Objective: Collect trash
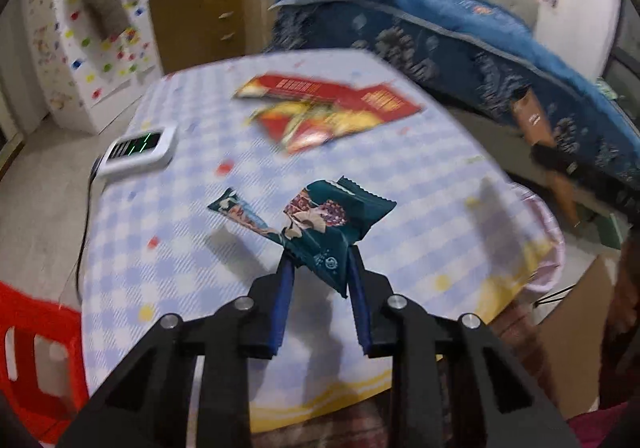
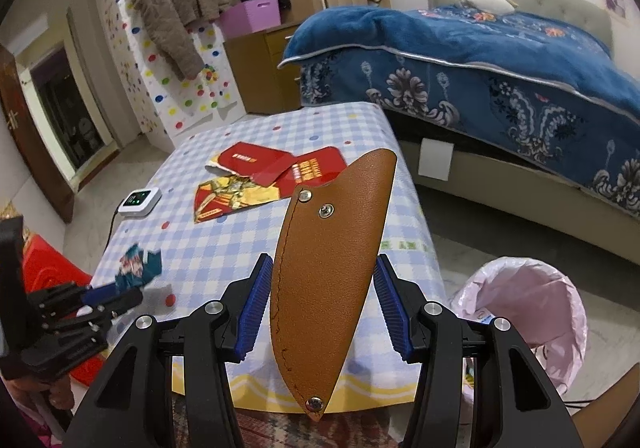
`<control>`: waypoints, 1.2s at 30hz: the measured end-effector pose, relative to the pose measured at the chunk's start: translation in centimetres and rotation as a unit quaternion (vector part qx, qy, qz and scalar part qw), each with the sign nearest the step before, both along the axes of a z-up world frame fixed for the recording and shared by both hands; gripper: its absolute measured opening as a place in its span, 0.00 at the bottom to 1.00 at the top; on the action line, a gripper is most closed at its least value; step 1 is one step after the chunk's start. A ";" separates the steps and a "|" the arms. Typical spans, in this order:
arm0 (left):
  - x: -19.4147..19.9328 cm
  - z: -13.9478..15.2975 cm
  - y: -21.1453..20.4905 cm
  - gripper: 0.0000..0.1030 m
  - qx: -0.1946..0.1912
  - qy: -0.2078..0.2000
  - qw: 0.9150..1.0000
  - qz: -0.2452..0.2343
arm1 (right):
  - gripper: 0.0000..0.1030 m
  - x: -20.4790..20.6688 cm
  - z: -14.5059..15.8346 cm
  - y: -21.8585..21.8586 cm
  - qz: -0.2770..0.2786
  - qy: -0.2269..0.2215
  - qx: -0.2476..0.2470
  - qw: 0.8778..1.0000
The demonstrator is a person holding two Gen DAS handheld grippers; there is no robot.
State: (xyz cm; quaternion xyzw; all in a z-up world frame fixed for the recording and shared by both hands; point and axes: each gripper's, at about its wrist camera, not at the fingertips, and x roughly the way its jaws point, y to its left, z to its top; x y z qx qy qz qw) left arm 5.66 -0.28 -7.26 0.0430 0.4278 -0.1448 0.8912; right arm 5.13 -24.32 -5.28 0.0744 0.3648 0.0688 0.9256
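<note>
1. While the left gripper (image 1: pixel 320 268) hangs above the near part of the table, its two blue-padded fingers (image 1: pixel 285 288) pinch the lower corner of a dark teal, crinkled snack wrapper (image 1: pixel 328 224) with a printed picture; the wrapper stands up from the pads and appears lifted clear of the cloth, probably so that it can be carried away without dragging.
2. The right gripper (image 2: pixel 324 296) has a tan, blade-shaped leather sheath (image 2: pixel 328 268) with metal rivets standing upright between its ribbed blue pads (image 2: pixel 256 304). A small gap shows on each side at the pad tips, so the pictures cannot tell if the pads really clamp it lower down.
3. A second, smaller teal wrapper piece (image 1: pixel 236 212) is seen just left of the held one; whether it lies on the cloth or hangs attached is not clear.
4. Farther on the blue-and-white checked tablecloth (image 2: pixel 224 248) lies a torn red and yellow cardboard package (image 2: pixel 260 180), flat and opened, which seems to be trash waiting for collection.
5. A white, small electronic device with green display (image 2: pixel 140 202) rests near the left edge, its cable going over the side.
6. A bin lined with a pale pink plastic bag (image 2: pixel 532 312) stands on the floor just beside the table's right near corner, open upward, likely placed there so trash can be dropped from table height.
</note>
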 end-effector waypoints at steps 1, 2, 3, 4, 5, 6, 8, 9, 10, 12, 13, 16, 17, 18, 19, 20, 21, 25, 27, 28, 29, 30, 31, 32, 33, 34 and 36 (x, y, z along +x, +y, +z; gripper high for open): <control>0.1 0.5 -0.6 0.25 -0.007 -0.005 1.000 -0.008 | 0.51 -0.1 0.0 -0.4 -0.004 0.000 0.001 1.000; 0.3 0.7 -1.0 0.25 -0.011 -0.007 1.000 -0.014 | 0.50 -0.3 0.1 -0.9 -0.008 0.000 0.002 1.000; 0.5 0.9 -1.6 0.25 -0.013 -0.010 1.000 -0.020 | 0.50 -0.5 0.1 -1.2 -0.010 -0.001 0.002 1.000; 0.7 1.1 -2.4 0.25 -0.012 -0.014 0.999 -0.029 | 0.50 -0.7 0.1 -1.6 -0.014 -0.001 0.001 1.000; 0.8 1.2 -3.0 0.25 -0.011 -0.016 0.999 -0.035 | 0.50 -0.8 0.1 -2.0 -0.019 -0.001 0.001 1.000; 0.9 1.3 -3.8 0.25 -0.009 -0.020 0.999 -0.043 | 0.51 -1.1 0.1 -2.6 -0.025 0.000 0.000 1.000; 0.9 1.5 -5.3 0.25 -0.004 -0.026 0.998 -0.061 | 0.51 -1.6 -0.3 -3.6 -0.037 0.006 -0.001 0.999; 0.9 1.5 -6.2 0.25 -0.002 -0.030 0.997 -0.072 | 0.51 -1.8 -0.5 -4.1 -0.041 0.009 -0.002 0.999; 0.9 1.5 -7.0 0.25 0.000 -0.032 0.996 -0.082 | 0.51 -2.1 -0.7 -4.5 -0.046 0.012 -0.003 0.999; 0.9 1.3 -9.2 0.25 0.004 -0.037 0.994 -0.107 | 0.51 -2.8 -1.2 -5.5 -0.058 0.020 -0.006 0.998; 0.9 1.3 -10.0 0.25 0.003 -0.038 0.992 -0.118 | 0.51 -3.1 -1.5 -6.0 -0.064 0.025 -0.006 0.998; 0.6 0.9 -13.8 0.25 0.003 -0.043 0.985 -0.165 | 0.51 -4.2 -2.2 -7.9 -0.088 0.036 -0.006 0.995; 0.5 0.7 -14.8 0.25 0.004 -0.044 0.983 -0.176 | 0.51 -4.6 -2.5 -8.7 -0.100 0.041 -0.008 0.994; 0.3 0.6 -16.2 0.25 0.004 -0.045 0.980 -0.192 | 0.51 -4.9 -2.6 -9.3 -0.107 0.043 -0.009 0.993; 0.1 0.5 -17.6 0.25 0.002 -0.046 0.977 -0.209 | 0.51 -5.3 -2.8 -10.0 -0.117 0.046 -0.010 0.992; -0.1 0.5 -18.5 0.25 0.001 -0.048 0.974 -0.221 | 0.51 -5.6 -3.0 -10.7 -0.126 0.048 -0.011 0.991; -0.3 0.4 -19.7 0.25 0.001 -0.050 0.970 -0.236 | 0.51 -5.9 -3.2 -11.6 -0.137 0.051 -0.012 0.989; -0.6 -0.4 -24.3 0.25 -0.002 -0.047 0.958 -0.283 | 0.51 -6.8 -3.8 -14.2 -0.167 0.057 -0.011 0.984; -0.4 -0.9 -26.0 0.25 -0.003 -0.041 0.954 -0.296 | 0.51 -7.1 -4.2 -15.5 -0.180 0.061 -0.008 0.982; -0.2 -1.1 -26.9 0.25 -0.001 -0.039 0.952 -0.302 | 0.51 -7.0 -4.4 -16.1 -0.184 0.062 -0.006 0.981; -0.1 -1.3 -27.3 0.26 0.000 -0.036 0.952 -0.305 | 0.51 -7.0 -4.6 -16.6 -0.189 0.064 -0.006 0.980; 0.2 -1.6 -28.0 0.26 0.001 -0.033 0.951 -0.308 | 0.51 -6.8 -4.8 -17.3 -0.194 0.066 -0.006 0.979; 0.4 -1.9 -28.6 0.27 0.002 -0.028 0.950 -0.312 | 0.51 -6.7 -5.0 -17.8 -0.198 0.067 -0.005 0.978; 0.6 -2.0 -28.9 0.28 0.002 -0.025 0.949 -0.314 | 0.51 -6.5 -5.2 -18.5 -0.203 0.068 -0.004 0.977; 0.8 -2.3 -29.4 0.28 0.003 -0.021 0.948 -0.317 | 0.51 -6.4 -5.2 -18.8 -0.207 0.069 -0.003 0.976; 1.0 -2.5 -29.8 0.28 0.005 -0.018 0.947 -0.320 | 0.51 -6.3 -5.3 -19.3 -0.210 0.069 -0.001 0.975; 1.6 -3.0 -30.9 0.29 0.006 -0.010 0.946 -0.325 | 0.51 -5.9 -5.4 -20.3 -0.216 0.066 0.003 0.974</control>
